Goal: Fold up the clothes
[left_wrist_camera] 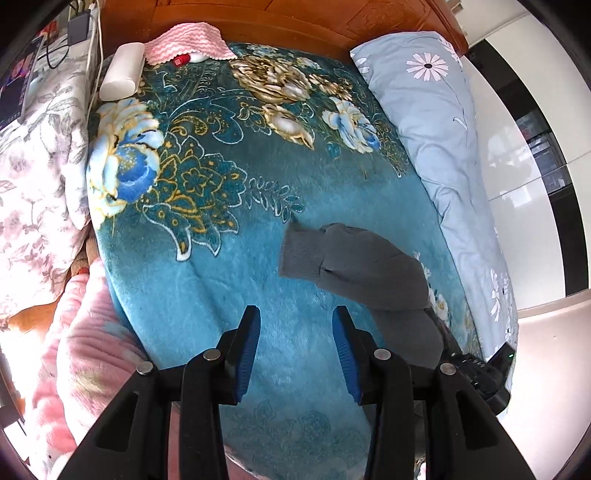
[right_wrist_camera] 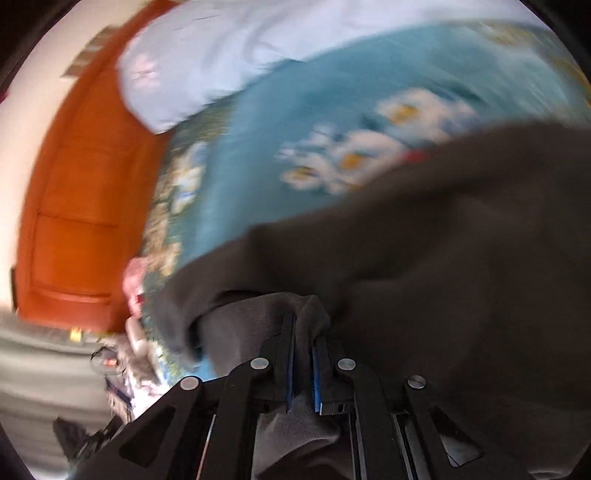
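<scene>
The right gripper (right_wrist_camera: 303, 332) is clenched on a fold of the gray garment (right_wrist_camera: 424, 258). The cloth bunches between its blue fingers (right_wrist_camera: 290, 354) and passes back under them. The rest of the garment spreads to the right of and beyond these fingers, covering the lower right of the right wrist view. This view is blurred by motion.

The left gripper (left_wrist_camera: 295, 321) is released: its fingers (left_wrist_camera: 248, 343) stand apart with nothing between them, above the bare blanket (left_wrist_camera: 207, 280). Just beyond and to the right of the left fingers, a gray sleeve (left_wrist_camera: 354, 269) with a ribbed cuff (left_wrist_camera: 301, 254) lies on the blanket, cuff pointing left. Part of the right gripper's black frame (left_wrist_camera: 476, 373) shows at the lower right, at the garment's near end.

The teal flowered blanket covers the bed. Farther right of the fingers lies a light blue pillow (left_wrist_camera: 428, 110). At the far end stands a wooden headboard (left_wrist_camera: 295, 18), with a pink cloth (left_wrist_camera: 188, 40) and a white case (left_wrist_camera: 122, 72) before it.
</scene>
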Demonstrator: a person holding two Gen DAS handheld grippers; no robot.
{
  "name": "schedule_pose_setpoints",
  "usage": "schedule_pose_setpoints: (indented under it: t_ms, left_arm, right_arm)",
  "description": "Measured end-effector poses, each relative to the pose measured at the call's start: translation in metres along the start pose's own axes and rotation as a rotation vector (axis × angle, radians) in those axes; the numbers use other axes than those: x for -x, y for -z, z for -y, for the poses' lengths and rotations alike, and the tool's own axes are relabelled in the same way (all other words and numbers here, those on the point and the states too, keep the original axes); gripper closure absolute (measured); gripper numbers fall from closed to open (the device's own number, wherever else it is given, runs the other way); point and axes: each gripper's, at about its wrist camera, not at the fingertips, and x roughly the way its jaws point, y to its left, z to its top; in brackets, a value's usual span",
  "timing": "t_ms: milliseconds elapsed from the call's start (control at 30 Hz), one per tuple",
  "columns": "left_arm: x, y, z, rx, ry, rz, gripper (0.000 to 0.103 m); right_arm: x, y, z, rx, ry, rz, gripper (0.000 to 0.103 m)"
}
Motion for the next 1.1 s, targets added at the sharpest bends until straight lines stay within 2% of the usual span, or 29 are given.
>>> schedule_pose_setpoints:
  t_ms: [67,167,233,267,300,433,500,567,733,933,1100]
  left_arm:
    - [0.002,0.003,0.0,0.008,-0.005,0.003,0.062]
    - [0.003,0.008,0.002,0.02,-0.013,0.008,0.062]
    - [0.003,0.012,0.005,0.021,-0.013,0.011,0.062]
    - [0.004,0.014,0.005,0.02,-0.014,0.011,0.062]
    - [0.004,0.016,0.006,0.019,-0.016,0.011,0.062]
    - [0.012,0.021,0.002,0.037,-0.033,0.013,0.062]
    - [0.018,0.022,-0.003,0.046,-0.035,0.029,0.061]
    - [0.021,0.021,-0.01,0.056,-0.036,0.039,0.06]
    - [0.011,0.006,-0.02,0.054,-0.065,0.018,0.06]
    - [-0.008,-0.004,-0.017,-0.014,-0.051,-0.02,0.06]
    - [-0.03,-0.014,-0.029,0.016,-0.052,-0.06,0.06]
  right_arm:
    - [0.002,0.003,-0.002,0.036,0.028,-0.005,0.095]
    - [0.02,0.011,-0.024,0.155,0.041,0.028,0.094]
    - [0.036,0.021,-0.04,0.237,0.051,0.07,0.086]
    - [0.038,0.027,-0.049,0.272,0.072,0.093,0.055]
    - [0.044,0.034,-0.057,0.312,0.098,0.126,0.029]
    - [0.071,0.047,-0.08,0.429,0.168,0.247,0.029]
    - [0.07,0.043,-0.103,0.491,0.168,0.273,0.029]
    - [0.058,0.043,-0.128,0.573,0.153,0.233,0.029]
    - [-0.014,0.066,-0.202,0.867,0.153,0.09,0.028]
    - [-0.088,0.065,-0.253,1.003,0.275,-0.011,0.028]
    - [-0.15,0.063,-0.271,1.151,0.394,-0.123,0.028]
